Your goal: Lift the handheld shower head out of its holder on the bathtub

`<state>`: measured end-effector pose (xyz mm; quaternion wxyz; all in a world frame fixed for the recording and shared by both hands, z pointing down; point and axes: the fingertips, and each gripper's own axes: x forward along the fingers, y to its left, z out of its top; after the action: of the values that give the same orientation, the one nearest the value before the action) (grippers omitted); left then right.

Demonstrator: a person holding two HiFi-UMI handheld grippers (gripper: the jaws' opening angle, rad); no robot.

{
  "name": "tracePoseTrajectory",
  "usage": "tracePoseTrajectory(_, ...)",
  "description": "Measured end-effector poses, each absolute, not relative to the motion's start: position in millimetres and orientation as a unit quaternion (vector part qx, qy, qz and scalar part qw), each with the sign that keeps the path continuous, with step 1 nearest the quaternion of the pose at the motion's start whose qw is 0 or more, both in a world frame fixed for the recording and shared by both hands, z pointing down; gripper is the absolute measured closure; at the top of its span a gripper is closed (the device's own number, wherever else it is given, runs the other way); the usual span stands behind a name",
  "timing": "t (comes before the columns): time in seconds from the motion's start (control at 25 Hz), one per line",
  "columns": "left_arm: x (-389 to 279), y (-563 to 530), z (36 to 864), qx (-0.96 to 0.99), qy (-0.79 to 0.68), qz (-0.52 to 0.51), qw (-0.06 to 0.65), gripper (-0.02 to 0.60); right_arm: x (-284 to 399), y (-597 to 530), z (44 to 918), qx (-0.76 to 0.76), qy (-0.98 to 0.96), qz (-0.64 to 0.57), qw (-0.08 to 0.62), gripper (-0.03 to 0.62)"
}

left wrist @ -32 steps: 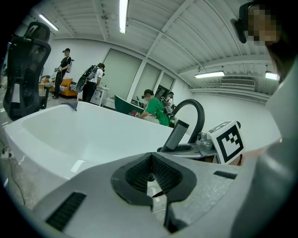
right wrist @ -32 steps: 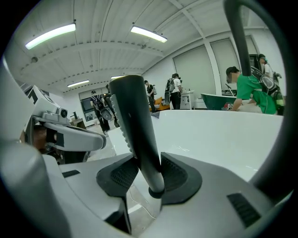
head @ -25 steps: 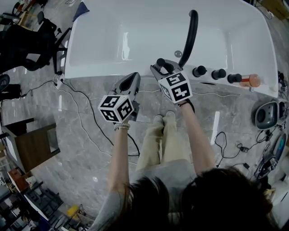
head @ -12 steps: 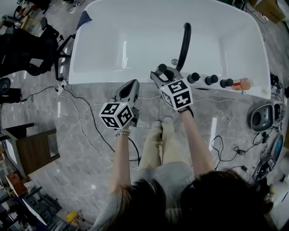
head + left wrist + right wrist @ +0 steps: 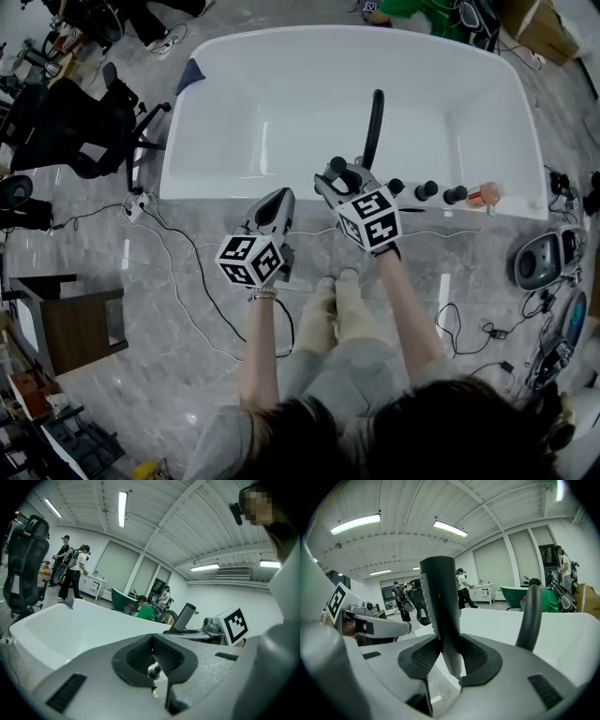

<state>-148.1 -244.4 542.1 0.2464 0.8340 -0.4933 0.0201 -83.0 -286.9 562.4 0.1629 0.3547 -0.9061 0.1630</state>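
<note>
The black handheld shower head [image 5: 440, 602] stands upright between the jaws of my right gripper [image 5: 444, 654], which is shut on its handle. In the head view that gripper [image 5: 342, 180] hangs over the near rim of the white bathtub [image 5: 281, 183], with the shower head's [image 5: 338, 168] dark top poking out past the jaws. My left gripper [image 5: 273, 204] hovers just to its left, before the rim, its jaws together and nothing in them. In the left gripper view its pads [image 5: 164, 654] meet, and the shower head [image 5: 186, 616] shows ahead on the right.
A black curved spout [image 5: 374, 127] rises from the tub's near rim, with three black knobs [image 5: 427, 190] and an orange piece [image 5: 483, 195] to its right. Cables [image 5: 178, 234] trail over the grey marble floor. Office chairs [image 5: 84, 131] stand left; people stand behind the tub.
Both grippers have risen from the tub rim, the right one carrying the shower head up with it. The head view has pulled back, so more of the tub shows.
</note>
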Motion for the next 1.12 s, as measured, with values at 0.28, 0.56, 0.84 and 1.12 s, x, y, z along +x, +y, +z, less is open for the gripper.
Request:
tracePoseTrajectory(0.28, -140, -236, 509, 0.847, -0.476, -0.004, 0.237, 0.577, -81, -278, 526, 0.348, -0.913, 0.151, 0.151, 0.459)
tracePoseTrajectory(0.56, -127, -226, 475, 0.873, -0.442, 0.002, 0.205, 0.577, -76, -267, 489, 0.343, -0.919, 0.140, 0.135, 0.459)
tracePoseTrajectory(0.84, -116, -218, 442, 0.891, -0.420, 0.000, 0.173, 0.577, -71, -258, 448, 0.340, -0.926, 0.122, 0.110, 0.460)
tracePoseTrajectory(1.12, -105, -215, 414, 0.902, -0.405, -0.013, 0.149, 0.577, -61, -255, 412, 0.350, -0.927, 0.110, 0.085, 0.460)
